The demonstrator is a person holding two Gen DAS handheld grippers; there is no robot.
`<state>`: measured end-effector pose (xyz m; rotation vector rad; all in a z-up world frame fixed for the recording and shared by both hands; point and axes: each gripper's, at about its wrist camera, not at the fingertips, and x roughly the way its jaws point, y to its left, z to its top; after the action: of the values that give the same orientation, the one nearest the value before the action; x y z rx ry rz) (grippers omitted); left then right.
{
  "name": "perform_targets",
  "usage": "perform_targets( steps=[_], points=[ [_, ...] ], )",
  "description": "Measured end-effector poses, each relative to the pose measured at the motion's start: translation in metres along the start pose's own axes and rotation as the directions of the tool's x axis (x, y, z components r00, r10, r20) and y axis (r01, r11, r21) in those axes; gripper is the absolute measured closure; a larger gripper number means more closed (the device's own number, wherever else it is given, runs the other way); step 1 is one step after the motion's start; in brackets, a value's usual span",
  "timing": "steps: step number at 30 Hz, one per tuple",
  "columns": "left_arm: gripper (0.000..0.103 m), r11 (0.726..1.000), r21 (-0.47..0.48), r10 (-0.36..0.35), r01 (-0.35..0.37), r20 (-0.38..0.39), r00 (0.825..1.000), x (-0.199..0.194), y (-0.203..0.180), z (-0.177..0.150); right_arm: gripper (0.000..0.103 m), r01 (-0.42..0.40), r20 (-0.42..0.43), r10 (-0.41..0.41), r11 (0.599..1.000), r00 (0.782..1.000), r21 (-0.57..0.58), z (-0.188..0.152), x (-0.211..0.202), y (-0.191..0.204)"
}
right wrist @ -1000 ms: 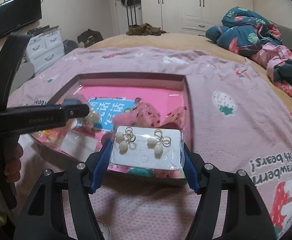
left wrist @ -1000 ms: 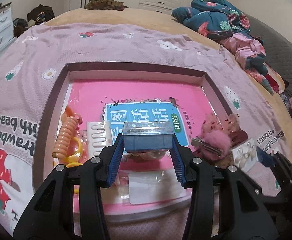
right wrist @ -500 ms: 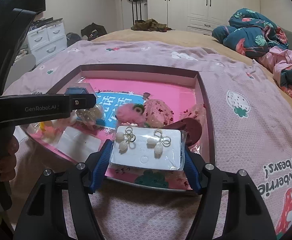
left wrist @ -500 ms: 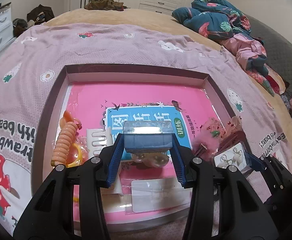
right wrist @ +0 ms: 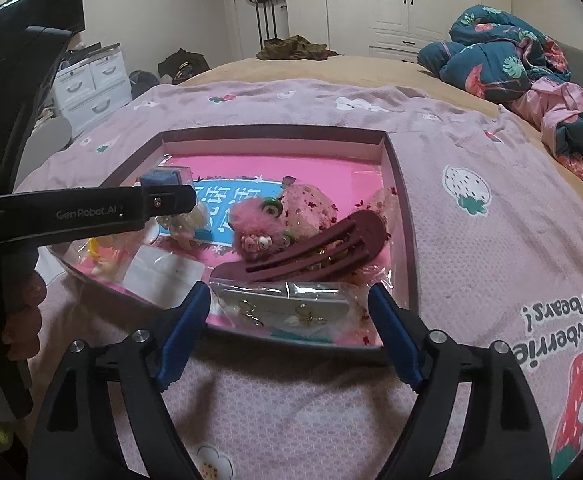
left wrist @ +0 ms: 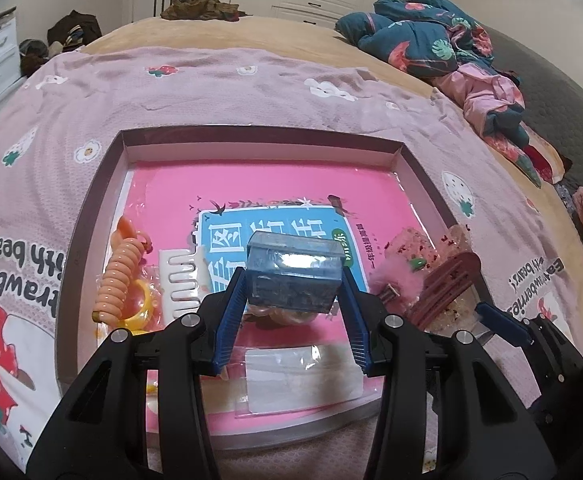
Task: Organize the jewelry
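A shallow maroon tray [left wrist: 103, 184] [right wrist: 405, 216] with a pink liner lies on the bed. My left gripper [left wrist: 293, 280] is shut on a small clear blue box [left wrist: 294, 270] and holds it above the tray's middle; it also shows in the right wrist view [right wrist: 165, 178]. My right gripper [right wrist: 289, 300] is open at the tray's near right corner. A white card of pearl earrings [right wrist: 283, 308] in a clear bag lies between its fingers, on the tray. A maroon hair claw [right wrist: 311, 254], a pink fluffy clip [right wrist: 255, 224] and a glittery bow [right wrist: 311, 210] lie beyond.
An orange coil hair tie [left wrist: 119, 272], a yellow ring [left wrist: 141, 308], a white comb clip [left wrist: 181, 276] and a clear bagged card [left wrist: 303, 376] lie in the tray's left and front. A bundled quilt [left wrist: 423, 36] sits at the bed's far right. White drawers [right wrist: 91, 84] stand left.
My right gripper has lowered the earring card into the tray's near right corner and opened, so the card lies flat. The left gripper has held the blue box nearly still.
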<state>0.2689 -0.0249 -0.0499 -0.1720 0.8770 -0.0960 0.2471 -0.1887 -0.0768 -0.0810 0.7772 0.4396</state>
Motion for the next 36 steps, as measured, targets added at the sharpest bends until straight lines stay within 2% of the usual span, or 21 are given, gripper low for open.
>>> perform_targets(
  steps=[5,21,23,27,29,36],
  points=[
    [0.066,1.0,0.009,-0.005,0.005,-0.002,1.0,-0.002,-0.004,0.0,0.017,0.007,0.01,-0.008,1.0,1.0,0.016,-0.005,-0.012,-0.003],
    [0.06,1.0,0.008,-0.002,0.001,0.022,1.0,-0.027,-0.008,-0.002,0.013,0.019,0.019,-0.019,0.999,1.0,0.037,-0.012,-0.04,-0.007],
    [0.056,1.0,0.005,-0.002,0.001,0.029,1.0,-0.033,-0.008,-0.002,0.012,0.02,0.027,-0.021,0.999,0.999,0.036,-0.011,-0.045,-0.007],
    [0.053,1.0,-0.002,0.003,-0.003,0.049,0.999,-0.049,-0.007,-0.005,0.009,0.029,0.042,-0.03,0.999,0.999,0.03,-0.009,-0.057,-0.006],
    [0.047,1.0,-0.002,0.006,-0.006,0.055,0.998,-0.058,-0.007,-0.007,0.007,0.034,0.051,-0.035,0.999,0.998,0.028,-0.01,-0.064,-0.005],
    [0.041,1.0,-0.003,0.008,-0.008,0.097,0.995,-0.089,-0.005,-0.016,0.005,0.055,0.072,-0.057,0.998,0.996,0.032,-0.014,-0.084,-0.004]
  ],
)
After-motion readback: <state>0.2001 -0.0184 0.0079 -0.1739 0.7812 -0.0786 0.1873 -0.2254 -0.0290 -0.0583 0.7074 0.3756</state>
